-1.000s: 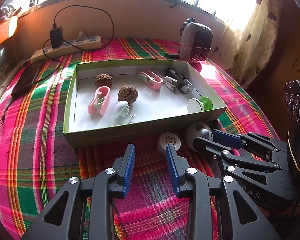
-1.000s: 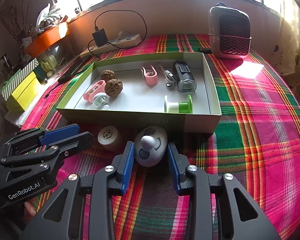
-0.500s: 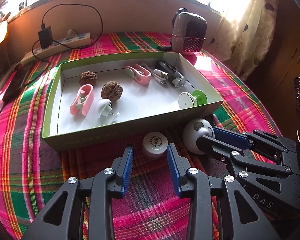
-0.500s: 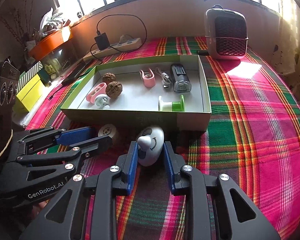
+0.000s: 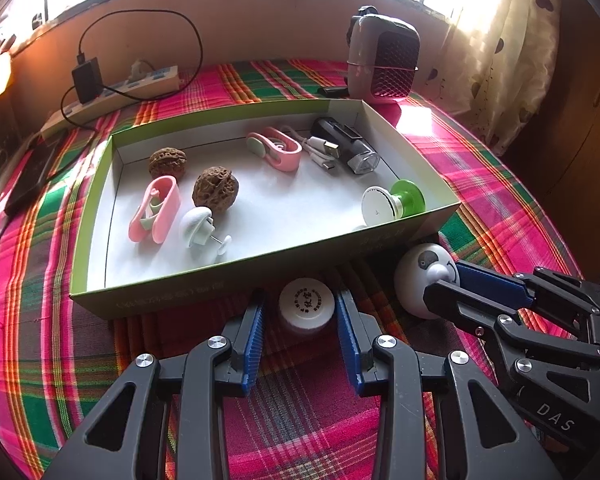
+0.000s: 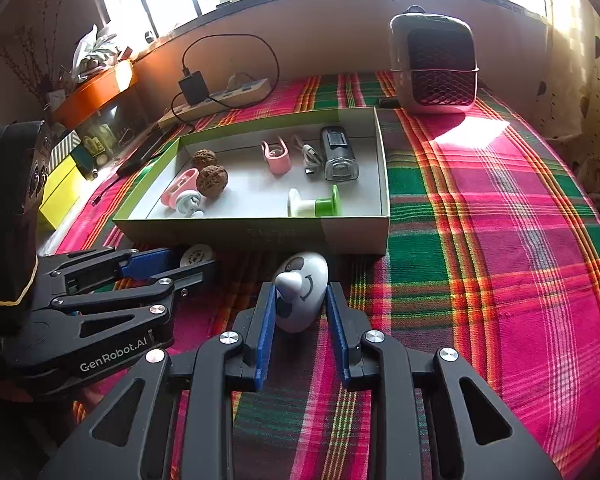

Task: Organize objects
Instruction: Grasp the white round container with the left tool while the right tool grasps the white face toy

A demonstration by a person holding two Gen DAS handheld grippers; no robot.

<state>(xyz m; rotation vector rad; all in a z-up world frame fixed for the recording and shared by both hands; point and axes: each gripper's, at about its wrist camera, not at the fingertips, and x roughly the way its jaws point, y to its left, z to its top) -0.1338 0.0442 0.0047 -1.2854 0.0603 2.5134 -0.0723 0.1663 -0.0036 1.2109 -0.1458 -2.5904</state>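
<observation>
Objects for sorting lie partly inside and partly outside a shallow green-rimmed box (image 5: 88, 216) on a desk covered with a pink and green plaid cloth (image 6: 500, 240). Inside the box are two walnuts (image 5: 215, 189), two pink clips (image 5: 156, 216), a white mushroom-shaped piece (image 5: 198, 226), a white cable (image 5: 320, 152), a black bike-light-like device (image 5: 346, 144) and a white and green spool (image 5: 394, 204) near the box's front right corner. Just outside the front wall, a small white round jar (image 5: 306, 308) stands on the cloth between the blue pads of the left gripper (image 5: 300, 320); its jaws stand apart, with a gap showing on either side of the jar, so the pads do not press on it. To the jar's right, a white egg-shaped toy with a face (image 6: 300, 296) sits between the pads of the right gripper (image 6: 300, 312), whose jaws are clamped on its two sides; in the left wrist view the same toy (image 5: 420, 280) shows at the tips of that gripper. Whether the toy rests on the cloth or is lifted slightly cannot be told. Behind the box, by the wall, lie a power strip (image 5: 112, 98) with a black charger plugged in and a small pink-grey heater (image 6: 434, 64). A dark phone-like slab (image 5: 28, 180) lies at the desk's left edge.
</observation>
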